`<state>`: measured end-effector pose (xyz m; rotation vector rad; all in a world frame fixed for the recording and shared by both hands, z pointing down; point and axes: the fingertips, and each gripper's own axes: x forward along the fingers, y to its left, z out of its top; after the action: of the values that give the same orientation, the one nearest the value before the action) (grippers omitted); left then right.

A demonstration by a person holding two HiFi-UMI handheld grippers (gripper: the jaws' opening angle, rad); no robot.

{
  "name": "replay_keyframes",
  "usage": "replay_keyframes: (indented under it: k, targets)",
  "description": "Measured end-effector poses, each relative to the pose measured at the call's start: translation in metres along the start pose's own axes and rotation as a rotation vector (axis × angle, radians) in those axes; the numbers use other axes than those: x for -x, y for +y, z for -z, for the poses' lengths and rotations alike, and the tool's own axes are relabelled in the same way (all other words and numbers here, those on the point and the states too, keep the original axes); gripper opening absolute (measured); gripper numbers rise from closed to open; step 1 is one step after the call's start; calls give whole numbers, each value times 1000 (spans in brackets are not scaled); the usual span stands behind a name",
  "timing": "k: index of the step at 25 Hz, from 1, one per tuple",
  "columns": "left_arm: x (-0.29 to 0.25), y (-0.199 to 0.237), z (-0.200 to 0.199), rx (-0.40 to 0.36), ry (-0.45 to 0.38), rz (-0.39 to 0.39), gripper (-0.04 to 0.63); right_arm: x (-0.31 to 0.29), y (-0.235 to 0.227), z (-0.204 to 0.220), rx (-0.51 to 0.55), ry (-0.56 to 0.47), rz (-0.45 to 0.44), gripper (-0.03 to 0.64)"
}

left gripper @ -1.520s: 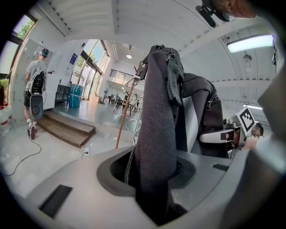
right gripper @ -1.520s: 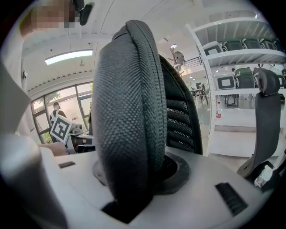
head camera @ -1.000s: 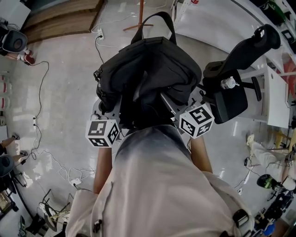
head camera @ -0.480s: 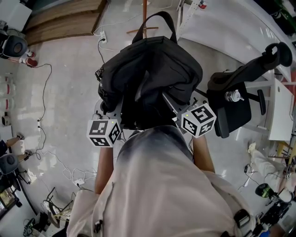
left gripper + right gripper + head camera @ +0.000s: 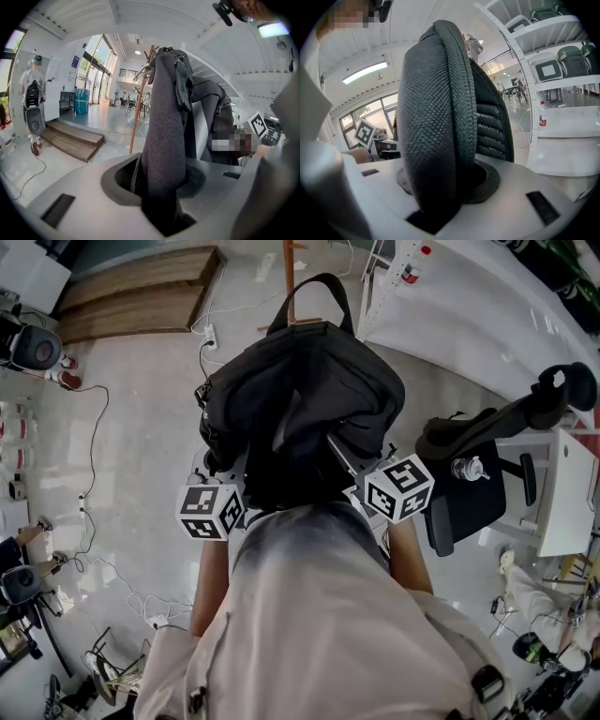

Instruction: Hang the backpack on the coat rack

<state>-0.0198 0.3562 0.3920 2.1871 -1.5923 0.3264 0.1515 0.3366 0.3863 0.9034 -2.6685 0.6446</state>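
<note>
In the head view the black backpack (image 5: 302, 399) is carried in front of the person, its top handle (image 5: 314, 292) pointing toward the wooden coat rack pole (image 5: 291, 282) at the top edge. My left gripper (image 5: 214, 488) is shut on a grey backpack strap (image 5: 164, 136) that runs up between its jaws. My right gripper (image 5: 380, 486) is shut on a thick padded shoulder strap (image 5: 436, 117). The left gripper view shows the coat rack (image 5: 138, 110) standing ahead, its hooks just left of the bag's top. Both sets of fingertips are hidden under the bag in the head view.
A black office chair (image 5: 469, 474) stands close on the right beside white shelving (image 5: 469, 306). A wooden step platform (image 5: 141, 292) lies at the back left. Cables (image 5: 89, 474) trail over the floor on the left. A person (image 5: 33, 93) stands far left by the platform.
Both grippers and the backpack have moved forward toward the coat rack. The chair has slid back and right in the view, and more of the wooden platform shows.
</note>
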Motion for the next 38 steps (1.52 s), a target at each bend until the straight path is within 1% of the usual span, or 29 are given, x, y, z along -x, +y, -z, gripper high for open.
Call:
replay_keyframes:
  k: [7, 13, 16, 20, 23, 28, 38]
  targets:
    - [-28, -12, -44, -80, -29, -8, 138, 2, -33, -33, 1, -76, -15, 138]
    - [-41, -15, -69, -104, -43, 17, 133, 0, -46, -58, 20, -98, -4, 138]
    - [-56, -8, -77, -97, -55, 27, 133, -9, -55, -68, 36, -99, 15, 138]
    - [-81, 3, -78, -70, -59, 41, 134, -24, -71, -76, 59, -87, 43, 138]
    - [-102, 9, -87, -53, -70, 61, 133, -34, -86, -88, 77, -78, 65, 138]
    - [-135, 29, -106, -48, -69, 77, 134, -61, -107, -108, 72, -66, 77, 138]
    - [-196, 79, -150, -40, -40, 101, 133, -125, -144, -155, 53, -46, 94, 138]
